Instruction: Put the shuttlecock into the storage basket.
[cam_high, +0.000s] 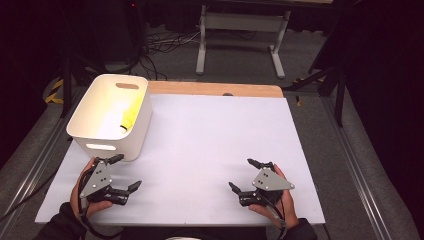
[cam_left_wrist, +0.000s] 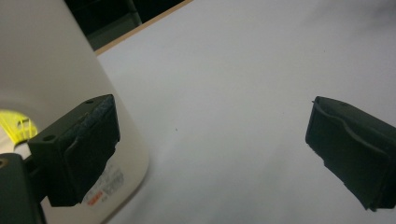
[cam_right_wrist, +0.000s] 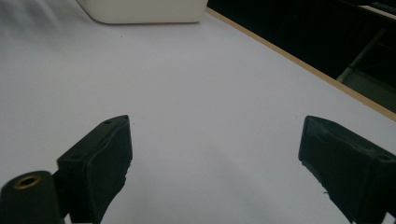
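A white plastic bin (cam_high: 111, 116) stands at the table's left, with a yellow item (cam_high: 129, 117) lying inside it. My left gripper (cam_high: 128, 172) rests on the white tabletop just in front of the bin, open, nothing between its jaws. In the left gripper view the bin's rounded corner (cam_left_wrist: 56, 79) sits right behind the left jaw and a sliver of the yellow item (cam_left_wrist: 16, 128) peeks out. My right gripper (cam_high: 243, 174) lies near the front right of the table, open and empty. In the right gripper view the bin (cam_right_wrist: 144, 9) is far ahead.
The white sheet (cam_high: 210, 135) covers a wooden table whose far edge (cam_high: 220, 90) shows bare. A metal stand (cam_high: 242, 30) and cables lie on the floor beyond. Dark surroundings flank both sides.
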